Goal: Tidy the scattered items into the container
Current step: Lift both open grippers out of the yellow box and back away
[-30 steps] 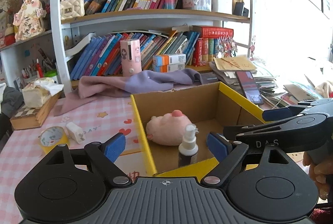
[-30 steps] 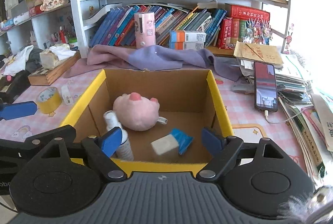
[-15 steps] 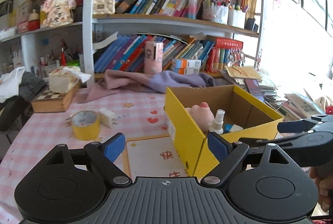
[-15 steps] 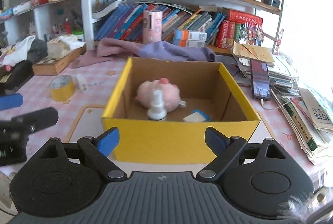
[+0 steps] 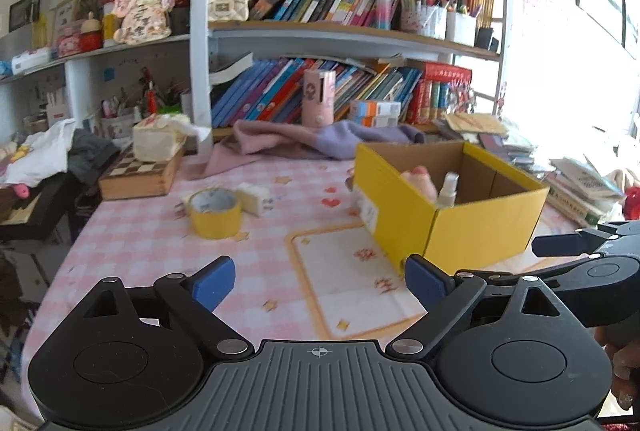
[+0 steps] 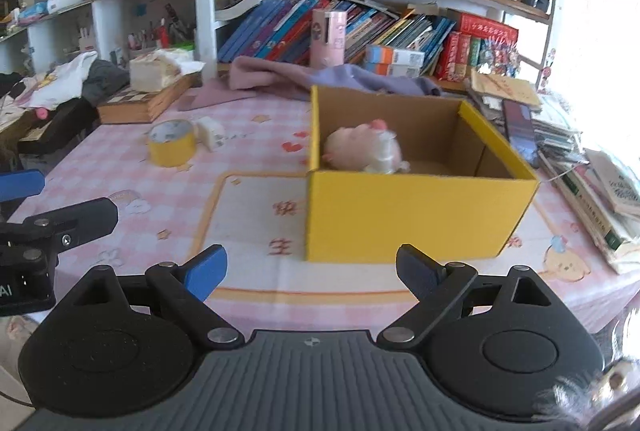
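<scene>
At the far left, a wooden chessboard box (image 5: 140,173) lies on the table (image 5: 160,231) — covered in a pink checked cloth — with a cream tissue pack (image 5: 158,139) on top of it. Just right of that, a yellow roll of tape (image 5: 215,211) lies flat on the cloth, and a small white plug-like block (image 5: 253,197) sits touching or just beside its right side; both are out on the table, well apart from the container. Behind them a pink and lilac cloth (image 5: 304,143) is bunched against the foot of the white bookshelf (image 5: 200,31), in front of a pink cylindrical tube (image 5: 318,98) that stands upright there.

The left hand-held gripper (image 5: 318,281) hangs low over the near table with its blue-padded fingers spread wide and nothing between them. In the middle, a cream placemat with an orange border (image 5: 348,291) lies on the cloth, and the yellow cardboard box (image 6: 412,215) stands on its right part, open at the top. Inside, a pink plush toy (image 6: 352,147) lies toward the left wall, and a small white spray bottle (image 5: 447,189) stands upright just beside it.

The right hand-held gripper (image 6: 310,273) is also spread wide and empty, held in front of the box's near wall — not touching it. To the right of the box, a dark phone (image 6: 518,129) lies on a stack of papers and books (image 6: 592,191).
</scene>
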`<state>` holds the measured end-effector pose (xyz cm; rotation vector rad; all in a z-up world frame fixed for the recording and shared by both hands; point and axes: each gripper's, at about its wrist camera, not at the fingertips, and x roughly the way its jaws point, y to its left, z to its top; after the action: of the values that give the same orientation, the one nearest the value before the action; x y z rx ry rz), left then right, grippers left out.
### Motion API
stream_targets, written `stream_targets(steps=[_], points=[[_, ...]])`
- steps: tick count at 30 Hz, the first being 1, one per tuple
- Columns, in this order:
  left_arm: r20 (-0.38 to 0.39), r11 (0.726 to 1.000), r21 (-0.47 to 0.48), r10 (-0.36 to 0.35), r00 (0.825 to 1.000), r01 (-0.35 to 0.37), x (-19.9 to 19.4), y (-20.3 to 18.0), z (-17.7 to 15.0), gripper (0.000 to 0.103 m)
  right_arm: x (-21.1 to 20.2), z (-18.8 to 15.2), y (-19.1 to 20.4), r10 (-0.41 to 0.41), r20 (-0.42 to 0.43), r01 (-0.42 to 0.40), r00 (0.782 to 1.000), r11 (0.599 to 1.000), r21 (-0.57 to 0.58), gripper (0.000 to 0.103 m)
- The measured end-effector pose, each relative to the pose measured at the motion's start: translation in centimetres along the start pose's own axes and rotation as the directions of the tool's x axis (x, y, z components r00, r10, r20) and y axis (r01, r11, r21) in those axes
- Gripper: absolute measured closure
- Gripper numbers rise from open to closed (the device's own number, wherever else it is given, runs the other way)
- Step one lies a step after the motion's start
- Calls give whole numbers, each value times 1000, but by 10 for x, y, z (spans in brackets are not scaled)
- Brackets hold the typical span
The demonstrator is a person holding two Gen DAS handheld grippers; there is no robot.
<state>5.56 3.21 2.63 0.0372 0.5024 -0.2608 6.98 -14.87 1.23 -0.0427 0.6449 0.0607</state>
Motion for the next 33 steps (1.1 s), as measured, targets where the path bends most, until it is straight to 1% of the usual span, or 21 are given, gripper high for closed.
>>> stream_targets(steps=[10,22,28,33], points=[[-82,998,15,61,995,-60,-16,27,-21,5,1,-6,41,53,-25,-53,998,999,-12,11],[-90,989,-37,140,986,-144,-32,63,-30,5,6,1,88,120,-38,-123,992,987,-99,10],[-98,983,-69,165,981,-172,-36,74,-33,5,11,5,103,144,-58,-150,988,980,-133,10],[-118,978,-94,172,978,-184,-31,81,-36,5,20,6,108,156,-82,-167,984,974,-152,10]])
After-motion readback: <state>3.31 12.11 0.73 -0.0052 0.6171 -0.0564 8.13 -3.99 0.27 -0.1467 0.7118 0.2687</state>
